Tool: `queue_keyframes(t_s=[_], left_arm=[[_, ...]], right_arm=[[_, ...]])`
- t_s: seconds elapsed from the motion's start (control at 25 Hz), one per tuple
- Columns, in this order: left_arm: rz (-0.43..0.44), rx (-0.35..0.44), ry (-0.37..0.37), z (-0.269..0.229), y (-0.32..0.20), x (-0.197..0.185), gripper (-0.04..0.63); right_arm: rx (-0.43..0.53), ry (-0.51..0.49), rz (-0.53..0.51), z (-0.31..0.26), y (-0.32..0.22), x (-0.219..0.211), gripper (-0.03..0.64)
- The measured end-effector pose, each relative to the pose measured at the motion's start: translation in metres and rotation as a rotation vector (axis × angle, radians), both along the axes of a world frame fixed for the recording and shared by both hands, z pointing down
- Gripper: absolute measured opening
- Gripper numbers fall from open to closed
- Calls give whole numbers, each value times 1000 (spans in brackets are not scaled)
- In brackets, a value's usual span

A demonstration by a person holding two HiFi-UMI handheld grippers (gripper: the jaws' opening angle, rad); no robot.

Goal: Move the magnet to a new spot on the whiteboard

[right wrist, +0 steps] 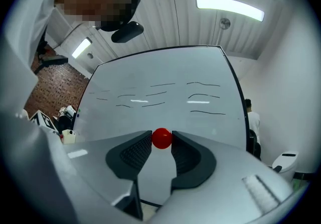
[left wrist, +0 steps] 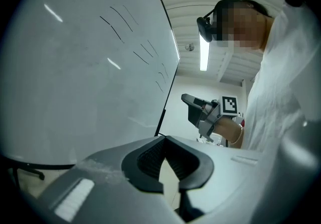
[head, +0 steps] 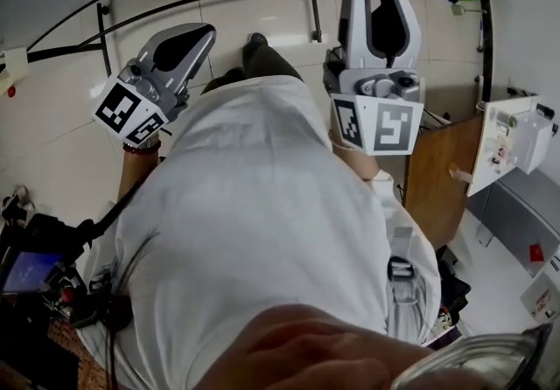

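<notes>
Magnet [right wrist: 161, 137], red and round, sits clamped in the right gripper [right wrist: 161, 139] at its jaw tips, in front of the line-marked whiteboard [right wrist: 165, 100]; left gripper [left wrist: 164, 138] hangs beside the board's edge, jaws together and empty

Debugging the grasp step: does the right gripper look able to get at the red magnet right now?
Likely yes. The magnet sits right between the right gripper's jaw tips, both pads seemingly touching it, with nothing in between and the whiteboard behind. The left gripper is apart, jaws together and empty.
</notes>
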State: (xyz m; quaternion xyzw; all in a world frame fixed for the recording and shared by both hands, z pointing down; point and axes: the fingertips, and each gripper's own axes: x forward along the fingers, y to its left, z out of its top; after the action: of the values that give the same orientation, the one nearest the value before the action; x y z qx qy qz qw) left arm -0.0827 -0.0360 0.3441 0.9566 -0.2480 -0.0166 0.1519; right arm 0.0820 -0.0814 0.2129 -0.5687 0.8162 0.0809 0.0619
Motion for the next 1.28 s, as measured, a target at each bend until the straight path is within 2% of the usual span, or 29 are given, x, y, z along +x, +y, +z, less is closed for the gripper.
queue_keyframes(t_s=[0.2, 0.32, 0.48, 0.64, 0.76, 0.84, 0.92, 1.12, 1.28], left_arm=[[25, 34, -3, -8, 44, 21, 2], [10, 50, -9, -17, 57, 30, 2], [-17, 27, -12, -20, 67, 39, 2], [-24, 10, 16, -19, 88, 70, 2], [-62, 8, 24, -18, 116, 96, 2], [-71, 6, -12, -11, 136, 107, 2], [-101, -4, -47, -2, 153, 111, 2], [-152, -60, -50, 13, 196, 119, 2], [-144, -41, -46, 6, 212, 124, 2]], right_arm=[[29, 19, 23, -8, 60, 23, 121], [58, 23, 0, -13, 80, 34, 121], [75, 6, -55, -20, 98, 42, 121], [98, 14, -64, -25, 128, 70, 121], [66, -5, -69, -14, 151, 94, 121], [45, -16, -78, -7, 165, 105, 121], [33, -15, -94, 0, 179, 113, 121], [1, -35, -138, 18, 213, 125, 121], [3, -40, -149, 19, 229, 128, 121]])
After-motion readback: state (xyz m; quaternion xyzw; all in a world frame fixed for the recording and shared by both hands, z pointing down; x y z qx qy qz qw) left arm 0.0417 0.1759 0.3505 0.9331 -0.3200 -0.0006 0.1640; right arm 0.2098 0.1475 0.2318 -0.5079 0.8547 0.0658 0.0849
